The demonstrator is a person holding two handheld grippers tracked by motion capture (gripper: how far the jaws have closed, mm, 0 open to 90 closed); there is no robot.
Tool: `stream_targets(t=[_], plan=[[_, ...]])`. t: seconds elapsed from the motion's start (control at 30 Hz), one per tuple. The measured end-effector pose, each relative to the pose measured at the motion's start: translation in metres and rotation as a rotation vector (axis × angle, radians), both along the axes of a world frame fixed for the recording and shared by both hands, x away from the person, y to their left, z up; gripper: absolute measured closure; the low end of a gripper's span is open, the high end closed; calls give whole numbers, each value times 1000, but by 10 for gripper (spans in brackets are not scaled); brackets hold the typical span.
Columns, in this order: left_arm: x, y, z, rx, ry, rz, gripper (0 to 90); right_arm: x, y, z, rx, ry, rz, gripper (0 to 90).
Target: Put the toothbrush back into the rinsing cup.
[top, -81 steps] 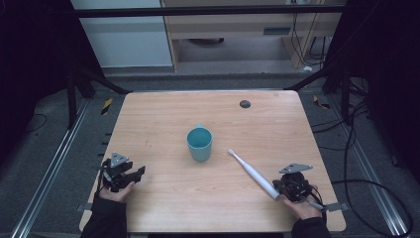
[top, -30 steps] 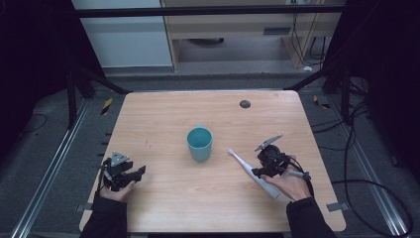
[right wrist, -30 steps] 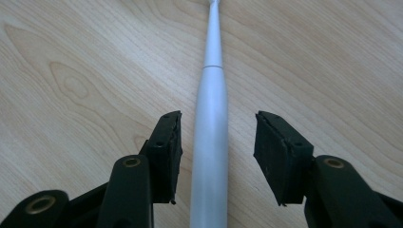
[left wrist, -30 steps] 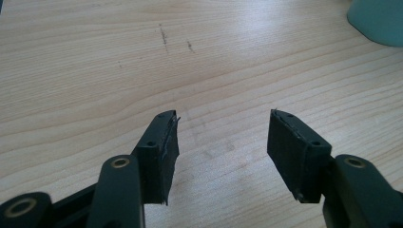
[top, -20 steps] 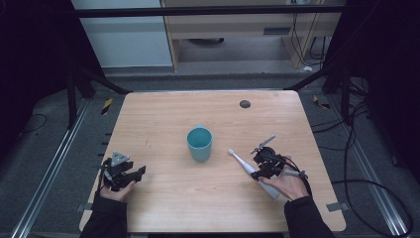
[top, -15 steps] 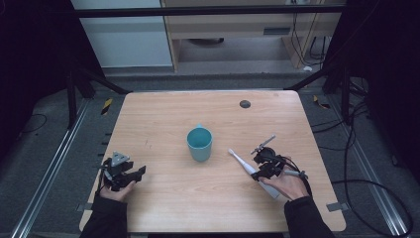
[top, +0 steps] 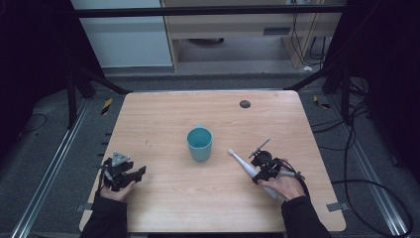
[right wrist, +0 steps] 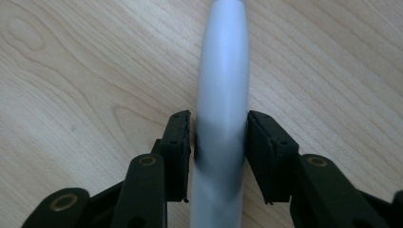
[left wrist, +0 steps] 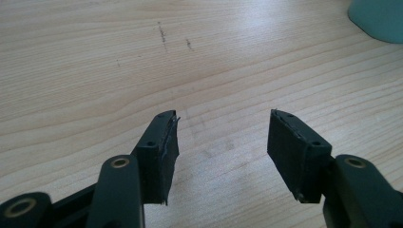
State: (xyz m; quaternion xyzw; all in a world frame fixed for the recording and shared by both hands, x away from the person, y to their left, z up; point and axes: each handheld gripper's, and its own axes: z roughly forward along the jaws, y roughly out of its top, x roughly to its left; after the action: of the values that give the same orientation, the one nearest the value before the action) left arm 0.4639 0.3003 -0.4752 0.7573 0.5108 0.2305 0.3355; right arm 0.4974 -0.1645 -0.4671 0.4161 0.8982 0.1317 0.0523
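Right gripper (right wrist: 218, 142) straddles the white, tapered plastic toothbrush-like wand (right wrist: 222, 85), jaws closed against its sides, apparently gripping. The wand lies flat on the pale wooden bench (top: 163, 119), its long axis slanting from the right hand toward the teal plastic cup (top: 199, 144) at centre. Left gripper (left wrist: 221, 142) rests released, jaws apart, well away from both.
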Motion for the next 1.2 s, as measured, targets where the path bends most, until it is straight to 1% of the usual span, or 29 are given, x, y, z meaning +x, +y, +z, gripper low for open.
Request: stream_targets(t=[0.03,0.07,0.13,0.23,0.3,0.37,0.4,0.43,0.5,0.53,0.57,0.67,0.7,0.73,0.8,0.87,0.9,0.93,0.97,1.0,1.03,1.1,1.13,1.17,1.2], plan=[[0,0,0,-2,0,2,432,0,0,0,0,0,0,624],[0,0,0,0,0,0,432,0,1,-1,-9,5,1,643],[0,0,0,0,1,0,432,0,2,-1,-9,9,-6,652],[0,0,0,0,0,0,432,0,2,-1,-13,3,-1,656],[0,0,0,-2,0,2,432,-1,3,-1,-21,1,-14,659],[0,0,0,-2,0,2,432,-2,3,-1,-25,-7,-13,661],[0,0,0,-2,0,2,432,-3,3,-1,-7,-17,-26,662],[0,0,0,-2,0,2,432,-3,3,-1,-7,-17,-26,662],[0,0,0,-5,-2,5,432,-4,1,-1,12,-24,-32,663],[0,0,0,-5,-2,4,432,-4,0,0,15,-34,-30,663],[0,0,0,-5,-2,4,432,-4,0,0,15,-34,-30,663],[0,0,0,-6,-4,5,432,-7,-3,9,50,-78,-47,664],[0,0,0,-6,-4,5,433,-7,-3,9,50,-78,-47,664],[0,0,0,-3,-4,4,432,-9,-4,13,70,-103,-51,664],[0,0,1,-3,-4,4,433,-11,-6,19,98,-136,-61,664],[0,0,1,-3,-5,4,432,-13,-8,25,142,-169,-78,664],[0,0,1,-4,-4,4,432,-13,-8,25,142,-169,-78,664],[0,0,1,-3,-5,4,432,-15,-10,31,185,-205,-98,664],[0,0,1,-3,-5,4,432,-15,-10,31,185,-205,-98,664],[0,0,1,-3,-6,4,433,-16,-12,37,221,-248,-103,664],[0,0,1,-3,-6,4,433,-16,-12,37,221,-248,-103,664],[0,0,1,-4,-7,5,433,-18,-12,43,259,-281,-117,664],[0,0,1,-4,-7,5,433,-20,-12,48,285,-326,-119,664],[0,0,1,-4,-7,5,433,-20,-12,48,285,-326,-119,664],[0,0,1,-3,-7,5,433,-21,-11,53,323,-360,-129,664]])
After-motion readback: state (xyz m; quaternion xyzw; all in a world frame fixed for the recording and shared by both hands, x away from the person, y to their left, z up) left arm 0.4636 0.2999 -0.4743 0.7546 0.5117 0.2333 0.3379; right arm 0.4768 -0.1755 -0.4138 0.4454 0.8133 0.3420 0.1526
